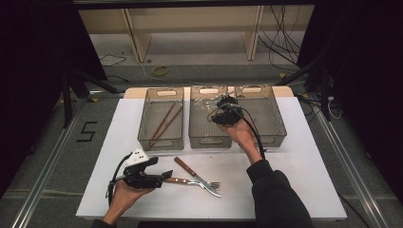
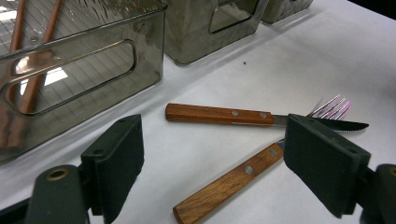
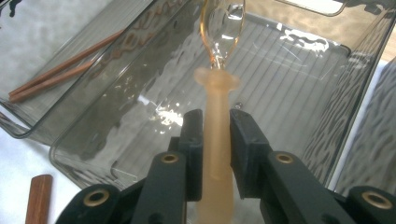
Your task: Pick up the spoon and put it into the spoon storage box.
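**Inspector:** Right gripper [image 3: 215, 140] first. State of the jaws?

**Assistant:** Nearly closed, both pads pressed on the pale, cloudy handle of a spoon [image 3: 218, 116]. The handle runs straight up between the jaws in the right gripper view; the clear, glassy bowl is at the far end.

**Inspector:** Where is the spoon relative to the middle bin?

**Assistant:** Over the inside of the middle bin [image 1: 209, 137], a smoky see-through tray. In the high view the right gripper [image 1: 223, 111] is above that bin's right half, near its far end. Whether the bowl touches the bin floor, I cannot tell.

**Inspector:** Left gripper?

**Assistant:** The left gripper [image 2: 212, 163] has its jaws wide apart and grips nothing. It sits on the near side of the middle bin, to the left, low over the white table [image 1: 285, 180].

**Inspector:** What lies by those jaws?

**Assistant:** A knife [image 2: 243, 115] and a fork [image 2: 229, 184], both with wooden handles, flat on the table in front of the middle bin. They cross near their metal ends. The fork handle lies between the open jaws in the left gripper view; no pad touches it.

**Inspector:** Other bins?

**Assistant:** The left bin [image 1: 161, 137], just beside the middle bin, holds two brown chopsticks [image 1: 165, 124]. The right bin [image 1: 273, 126] stands against its other side.
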Action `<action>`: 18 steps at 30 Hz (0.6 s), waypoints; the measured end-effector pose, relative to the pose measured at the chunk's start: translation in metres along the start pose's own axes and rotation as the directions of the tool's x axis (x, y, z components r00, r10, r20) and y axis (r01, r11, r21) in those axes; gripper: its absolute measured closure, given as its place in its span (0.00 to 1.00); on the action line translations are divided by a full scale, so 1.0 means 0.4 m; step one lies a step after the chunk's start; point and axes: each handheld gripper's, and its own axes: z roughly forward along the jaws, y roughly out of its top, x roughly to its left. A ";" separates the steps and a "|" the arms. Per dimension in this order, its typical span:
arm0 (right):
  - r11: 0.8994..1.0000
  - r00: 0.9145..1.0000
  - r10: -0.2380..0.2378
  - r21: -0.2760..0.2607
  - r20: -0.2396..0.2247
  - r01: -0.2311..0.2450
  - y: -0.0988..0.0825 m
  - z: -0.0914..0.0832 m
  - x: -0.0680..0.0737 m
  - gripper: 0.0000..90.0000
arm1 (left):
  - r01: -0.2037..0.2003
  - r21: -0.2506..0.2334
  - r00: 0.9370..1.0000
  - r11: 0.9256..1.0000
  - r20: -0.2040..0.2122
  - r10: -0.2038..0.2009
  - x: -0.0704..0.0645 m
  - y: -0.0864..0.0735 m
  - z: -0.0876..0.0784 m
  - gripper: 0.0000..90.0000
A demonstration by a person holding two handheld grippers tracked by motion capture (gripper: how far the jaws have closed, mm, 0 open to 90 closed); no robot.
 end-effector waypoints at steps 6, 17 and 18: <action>1.000 1.000 0.016 0.013 -0.004 -0.016 -0.003 0.012 -0.007 0.84 | -0.001 0.003 1.000 1.000 0.002 0.001 0.001 0.000 -0.001 0.22; 1.000 0.999 0.026 -0.010 -0.044 -0.026 0.000 -0.007 -0.010 0.63 | -0.002 0.002 1.000 1.000 0.002 0.002 0.003 0.001 -0.003 0.22; 1.000 0.998 0.027 -0.012 -0.051 -0.028 0.000 -0.012 -0.010 0.61 | -0.001 0.000 1.000 1.000 0.001 0.001 0.003 0.001 -0.003 0.22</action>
